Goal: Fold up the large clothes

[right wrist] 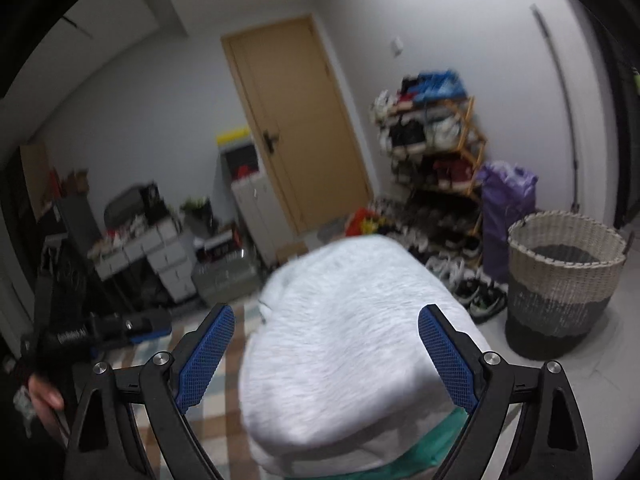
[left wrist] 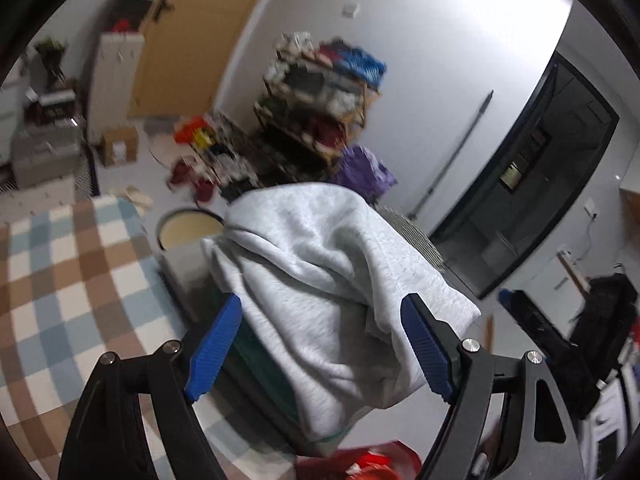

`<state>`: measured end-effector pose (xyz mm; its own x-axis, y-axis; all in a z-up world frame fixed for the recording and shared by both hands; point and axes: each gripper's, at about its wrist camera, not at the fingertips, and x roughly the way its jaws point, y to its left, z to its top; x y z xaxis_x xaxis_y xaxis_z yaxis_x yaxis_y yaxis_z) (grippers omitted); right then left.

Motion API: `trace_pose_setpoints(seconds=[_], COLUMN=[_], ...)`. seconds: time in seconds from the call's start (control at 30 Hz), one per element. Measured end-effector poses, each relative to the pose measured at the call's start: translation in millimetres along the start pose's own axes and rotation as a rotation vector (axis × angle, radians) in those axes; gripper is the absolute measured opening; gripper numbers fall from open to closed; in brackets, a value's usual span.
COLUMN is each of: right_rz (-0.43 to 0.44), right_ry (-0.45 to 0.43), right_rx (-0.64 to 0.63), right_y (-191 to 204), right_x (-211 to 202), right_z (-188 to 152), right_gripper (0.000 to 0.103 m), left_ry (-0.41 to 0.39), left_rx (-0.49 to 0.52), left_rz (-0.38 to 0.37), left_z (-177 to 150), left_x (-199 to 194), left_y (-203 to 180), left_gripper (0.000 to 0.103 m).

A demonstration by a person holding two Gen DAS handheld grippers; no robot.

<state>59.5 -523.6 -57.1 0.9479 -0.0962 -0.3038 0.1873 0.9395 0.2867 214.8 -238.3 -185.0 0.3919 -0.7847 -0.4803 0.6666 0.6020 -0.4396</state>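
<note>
A folded garment is seen near, on a stack beside a checked cloth at left. Far right, a basket is set before a shoe rack.

Folded grey garment btwn both tongs; wicker basket right, floor gap between.

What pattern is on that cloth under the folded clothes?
Brown, pale blue and white checks on the cloth, clearest in the left wrist view.
</note>
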Motion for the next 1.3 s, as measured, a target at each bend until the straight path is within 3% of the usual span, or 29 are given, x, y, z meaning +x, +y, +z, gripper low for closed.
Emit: trace_pose_setpoints(seconds=[0.03,0.2,0.3,0.47,0.5,0.53,0.7,0.87,1.03,1.2,1.3], right_rz=[-0.013,-0.186,-0.245,-0.291,-0.299,-0.316,-0.357,-0.33,-0.321,-0.325,-0.345], right_ry=[-0.034,-0.198,-0.241,-0.228,-0.217,-0.209,-0.14,-0.177,-0.212,-0.225,-0.232], right_rx=[-0.002,-0.069,-0.11,-0.112,-0.118,-0.13,-0.183,-0.173,-0.157,-0.161,-0.155], right_y=[4,46,63,71,74,77,83,84,84,86,87], right_x=[-12,-84,-110,-129,-130,-132,-131,-156,-171,-174,-176], right_z=[-3,-49,-76,-101,-104,-107,-107,-129,-131,-131,-131], right_gripper=[0.102,0.103,0.103,0.103,0.103,0.103,0.103,0.103,0.103,0.103,0.103], left_ry=[-0.044,-0.198,-0.216,-0.265,-0.269,-0.271,-0.362,-0.361,-0.399,-0.345,-0.348], left_rx=[0.026,0.137,0.172,0.257,0.272,0.284,0.286,0.263,0.308,0.256,0.263], left_rz=[0.037,0.154,0.206,0.278,0.284,0.285,0.327,0.342,0.391,0.317,0.342], left_z=[-7,-51,-74,-109,-113,-118,-138,-136,-145,-150,-152], left_x=[-11,-48,-59,-84,-87,-91,-107,-101,-94,-86,-84], left_y=[-6,-30,-39,-64,-68,-72,-78,-77,-89,-89,-90], left_gripper=[0.078,0.082,0.087,0.088,0.09,0.101,0.102,0.102,0.102,0.102,0.102])
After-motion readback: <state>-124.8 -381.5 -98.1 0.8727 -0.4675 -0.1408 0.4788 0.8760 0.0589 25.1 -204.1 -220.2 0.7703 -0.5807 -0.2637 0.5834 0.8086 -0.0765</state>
